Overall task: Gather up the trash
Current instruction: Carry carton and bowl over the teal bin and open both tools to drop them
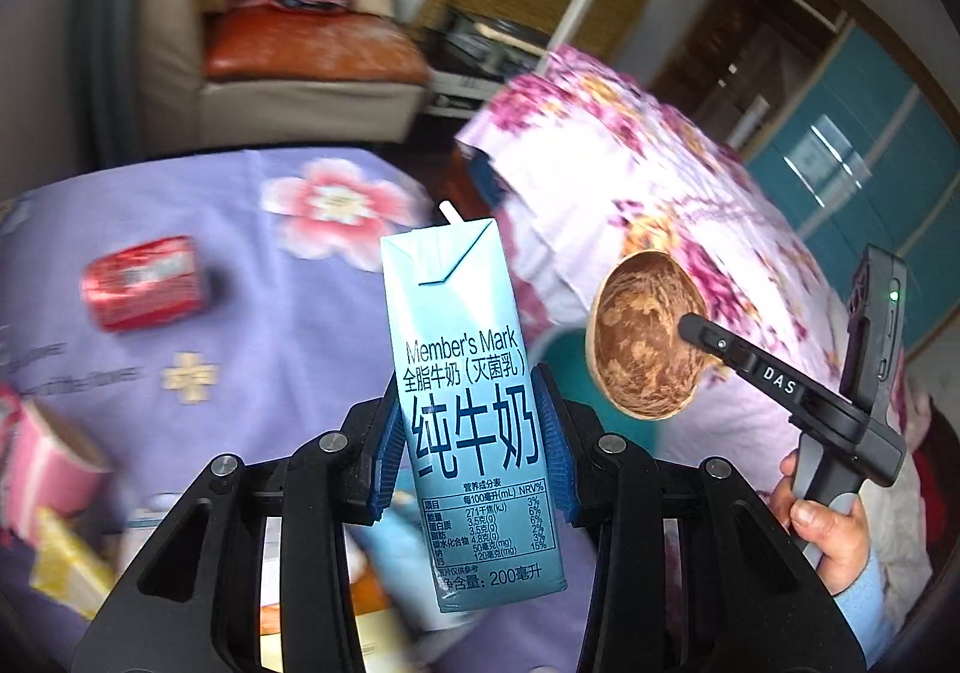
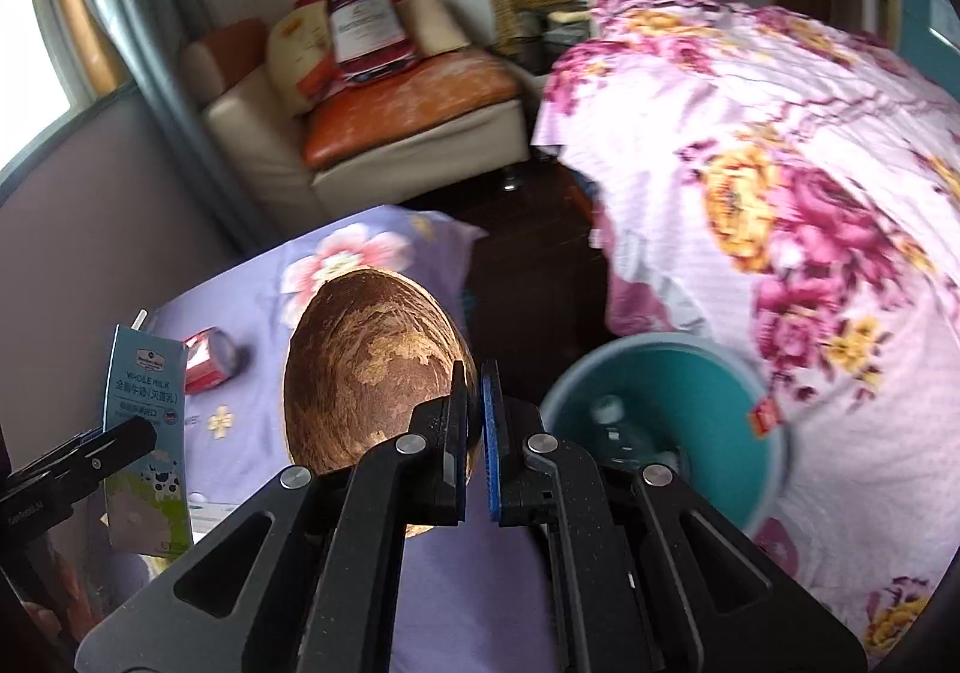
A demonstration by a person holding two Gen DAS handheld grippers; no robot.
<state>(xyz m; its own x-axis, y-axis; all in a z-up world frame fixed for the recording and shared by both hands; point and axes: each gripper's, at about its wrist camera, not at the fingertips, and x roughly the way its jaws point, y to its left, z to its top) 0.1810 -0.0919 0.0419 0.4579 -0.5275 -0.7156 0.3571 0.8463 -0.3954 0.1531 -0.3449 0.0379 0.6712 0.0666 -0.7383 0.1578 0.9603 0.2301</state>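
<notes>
My left gripper (image 1: 474, 433) is shut on a light blue Member's Mark milk carton (image 1: 468, 373) with a white straw, held upright above the purple flowered tablecloth (image 1: 270, 325). The carton also shows in the right wrist view (image 2: 147, 433). My right gripper (image 2: 475, 421) is shut on the rim of a brown coconut shell half (image 2: 372, 367), held in the air; it shows in the left wrist view too (image 1: 648, 337). A teal bin (image 2: 666, 421) with a plastic bottle (image 2: 618, 433) inside stands below right of my right gripper.
A crushed red can (image 1: 144, 289) lies on the tablecloth. Pink and yellow packages (image 1: 48, 493) lie at the table's left. A bed with a floral cover (image 2: 780, 193) is right of the bin. An armchair (image 2: 384, 133) with bags stands behind.
</notes>
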